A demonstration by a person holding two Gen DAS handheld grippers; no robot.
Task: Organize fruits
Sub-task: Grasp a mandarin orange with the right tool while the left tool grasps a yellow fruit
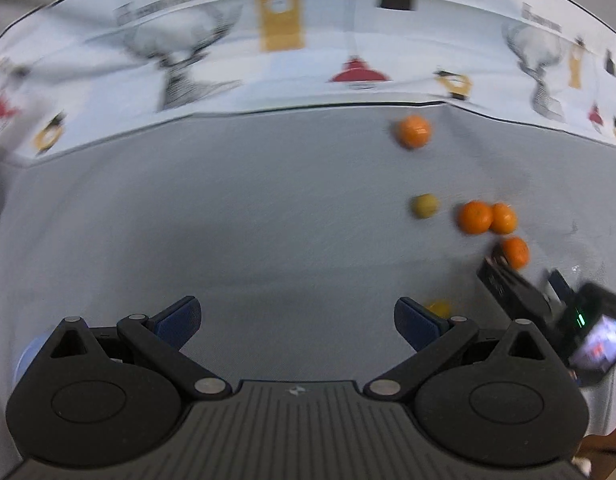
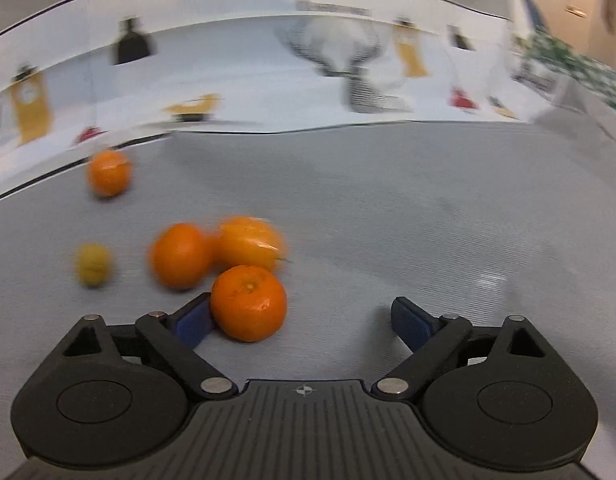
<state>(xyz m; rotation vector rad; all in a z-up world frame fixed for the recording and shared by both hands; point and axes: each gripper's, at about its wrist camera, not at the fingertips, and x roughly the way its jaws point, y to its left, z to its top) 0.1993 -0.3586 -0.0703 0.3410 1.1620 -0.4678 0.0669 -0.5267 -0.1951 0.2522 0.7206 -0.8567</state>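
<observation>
The right gripper (image 2: 300, 316) stands wide, its left pad touching the nearest orange (image 2: 248, 302), which sits off-centre between the fingers. This looks like the approach to a pick: the next move calls for centring on the fruit before closing. Two more oranges (image 2: 180, 256) cluster just behind, a small yellow-green fruit (image 2: 93, 264) lies to their left, and a lone orange (image 2: 109, 172) farther back. The left gripper (image 1: 296, 316) hangs wide and empty. The grey surface (image 2: 388, 208) ends at a printed backdrop (image 2: 248, 72).
</observation>
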